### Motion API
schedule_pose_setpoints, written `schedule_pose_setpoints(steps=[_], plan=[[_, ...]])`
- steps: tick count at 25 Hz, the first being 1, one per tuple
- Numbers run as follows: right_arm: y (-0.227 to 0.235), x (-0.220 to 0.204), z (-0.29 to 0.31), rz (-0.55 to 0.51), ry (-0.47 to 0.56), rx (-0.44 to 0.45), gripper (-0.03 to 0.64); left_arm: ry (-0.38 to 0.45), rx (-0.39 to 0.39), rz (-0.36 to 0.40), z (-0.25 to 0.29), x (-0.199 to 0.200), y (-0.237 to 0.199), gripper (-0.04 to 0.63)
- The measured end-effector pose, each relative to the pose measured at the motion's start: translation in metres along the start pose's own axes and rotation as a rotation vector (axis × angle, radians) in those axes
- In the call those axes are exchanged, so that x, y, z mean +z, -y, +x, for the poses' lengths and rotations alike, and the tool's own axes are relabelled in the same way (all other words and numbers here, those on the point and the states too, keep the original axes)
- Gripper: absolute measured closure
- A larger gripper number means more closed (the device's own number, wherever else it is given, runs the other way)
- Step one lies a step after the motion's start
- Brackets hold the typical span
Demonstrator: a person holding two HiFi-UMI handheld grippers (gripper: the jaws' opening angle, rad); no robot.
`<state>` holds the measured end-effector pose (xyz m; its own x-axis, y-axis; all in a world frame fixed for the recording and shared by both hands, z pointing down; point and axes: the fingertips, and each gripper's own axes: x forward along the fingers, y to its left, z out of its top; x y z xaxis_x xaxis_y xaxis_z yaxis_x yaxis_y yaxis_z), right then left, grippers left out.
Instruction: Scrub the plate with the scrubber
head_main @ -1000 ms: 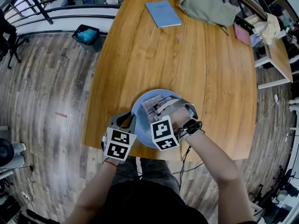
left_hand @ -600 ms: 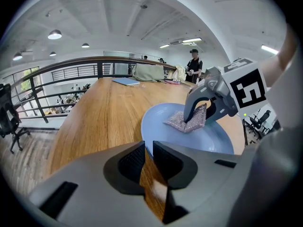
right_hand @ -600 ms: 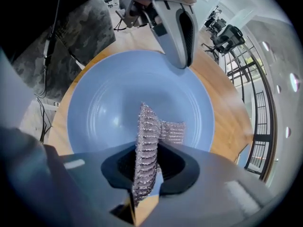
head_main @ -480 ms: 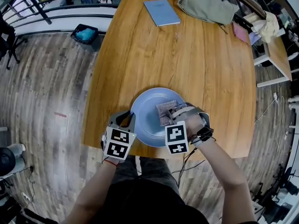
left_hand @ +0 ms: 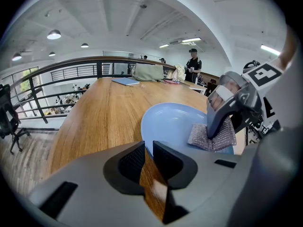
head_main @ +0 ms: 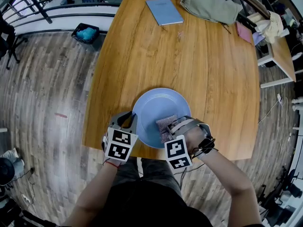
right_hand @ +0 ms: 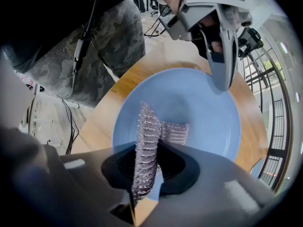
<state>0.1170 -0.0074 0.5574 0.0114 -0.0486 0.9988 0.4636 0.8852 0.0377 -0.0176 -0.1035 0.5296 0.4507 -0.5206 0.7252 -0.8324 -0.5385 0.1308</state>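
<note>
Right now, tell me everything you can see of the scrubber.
The scrubber is a silvery-mauve pad of knitted, metallic-looking mesh, folded over on itself. The right gripper has its tongs shut on one fold, which stands on edge between them. The rest lies flat on the blue plate, on the side nearest the person.

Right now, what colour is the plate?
Light blue; the plate shows best in the head view.

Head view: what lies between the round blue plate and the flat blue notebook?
Only bare wooden tabletop lies between the round blue plate and the flat blue notebook; the head view shows it.
</note>
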Motion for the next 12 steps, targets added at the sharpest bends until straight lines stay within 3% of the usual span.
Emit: schedule_pose_setpoints(steps=[12], plan=[[0.031, 0.046, 0.001, -0.139, 0.109, -0.057, 0.531, 0.005, 0.001, -0.008, 0.000, 0.000, 0.000, 0.546]])
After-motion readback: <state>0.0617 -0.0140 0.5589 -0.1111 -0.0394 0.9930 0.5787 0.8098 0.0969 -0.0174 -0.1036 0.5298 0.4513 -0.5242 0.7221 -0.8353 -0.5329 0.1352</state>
